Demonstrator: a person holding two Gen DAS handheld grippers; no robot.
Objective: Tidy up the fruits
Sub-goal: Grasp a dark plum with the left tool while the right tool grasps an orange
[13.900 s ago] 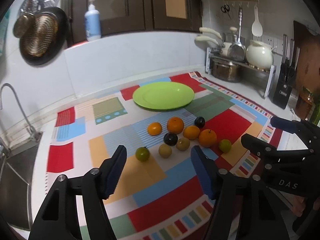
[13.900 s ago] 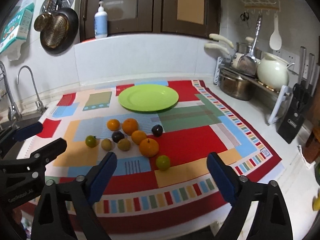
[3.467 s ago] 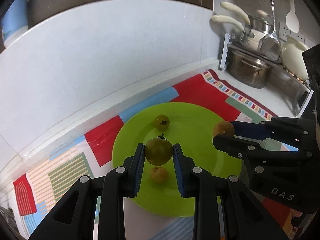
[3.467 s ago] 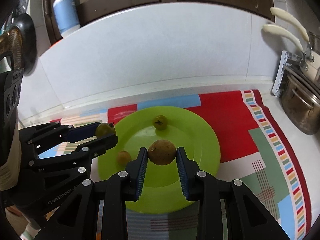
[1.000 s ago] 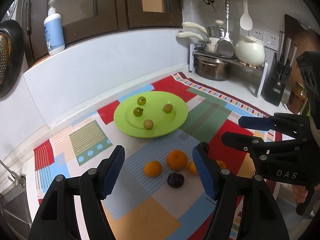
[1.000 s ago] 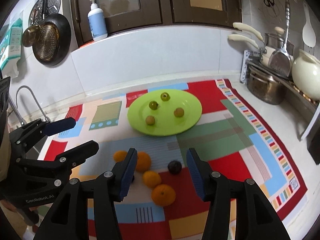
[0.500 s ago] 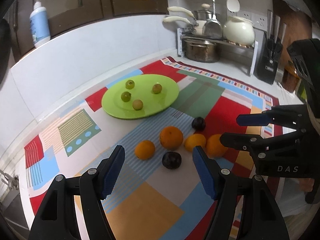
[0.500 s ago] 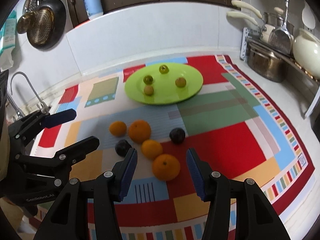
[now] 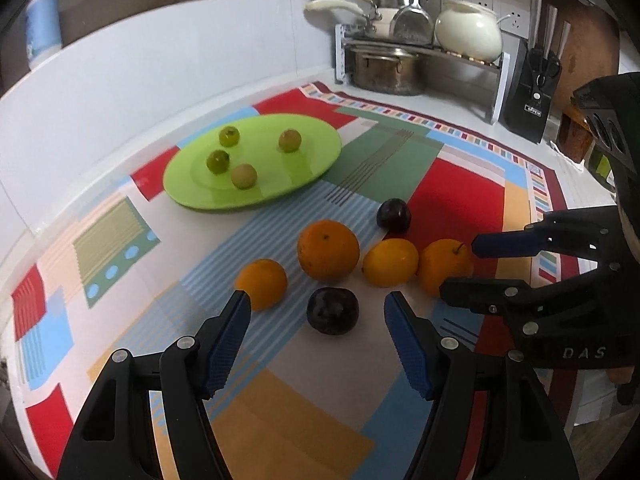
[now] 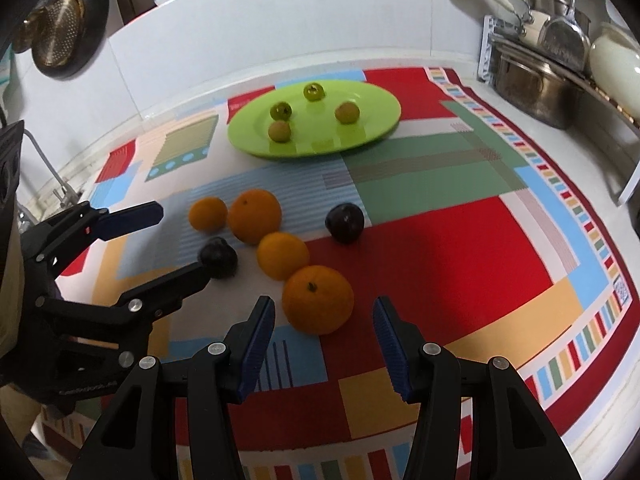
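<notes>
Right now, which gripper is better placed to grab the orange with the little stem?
Probably the right gripper. Its open jaws frame the stemmed orange just ahead. The left gripper, also open, faces a dark plum instead.

Both grippers hover low side by side, pointing forward. The left gripper [image 9: 318, 306] has its jaws spread wide with nothing between the pads. The right gripper [image 10: 323, 310] is likewise spread and holds nothing
</notes>
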